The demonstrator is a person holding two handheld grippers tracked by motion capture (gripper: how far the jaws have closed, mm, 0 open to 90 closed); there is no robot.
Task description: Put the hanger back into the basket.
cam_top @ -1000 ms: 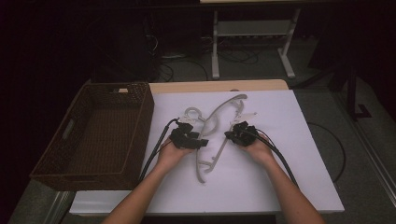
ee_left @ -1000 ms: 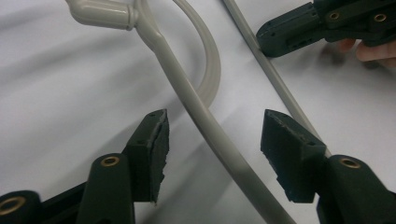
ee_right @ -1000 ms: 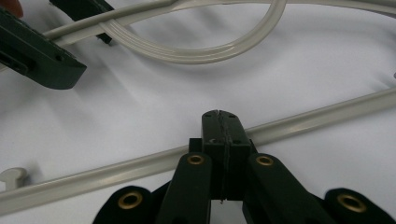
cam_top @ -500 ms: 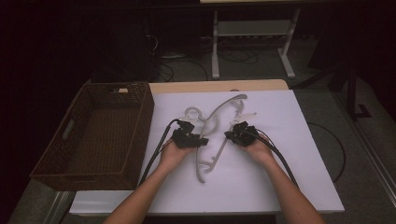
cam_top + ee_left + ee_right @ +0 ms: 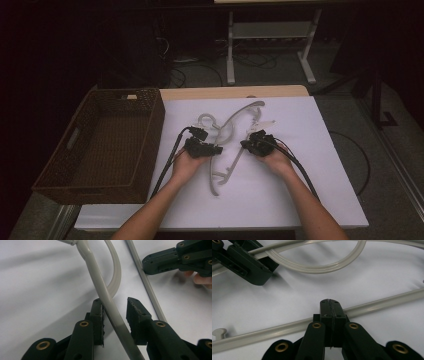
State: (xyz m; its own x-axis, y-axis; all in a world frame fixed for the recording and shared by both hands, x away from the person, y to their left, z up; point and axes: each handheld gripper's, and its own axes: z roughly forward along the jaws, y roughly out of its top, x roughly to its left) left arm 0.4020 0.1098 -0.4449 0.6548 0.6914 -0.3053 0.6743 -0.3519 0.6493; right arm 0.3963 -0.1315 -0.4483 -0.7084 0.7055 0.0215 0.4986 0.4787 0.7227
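Table (image 5: 320, 200) carries a basket (image 5: 100, 145) at its left edge and a hanger (image 5: 235, 135) mid-table. The left hand-held gripper (image 5: 115, 312) has been closing around a hanger arm, pads not yet pressing. The right hand-held gripper (image 5: 329, 307) is shut over the bar. Next, the left likely must finish clamping.

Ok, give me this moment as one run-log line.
left tongs: just been closing, hanger arm between, one pad off | right tongs: shut over hanger bar | basket: left of sheet

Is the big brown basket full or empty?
Empty. The high view shows the basket with only its bare woven bottom inside; the hanger lies outside it, on the table.
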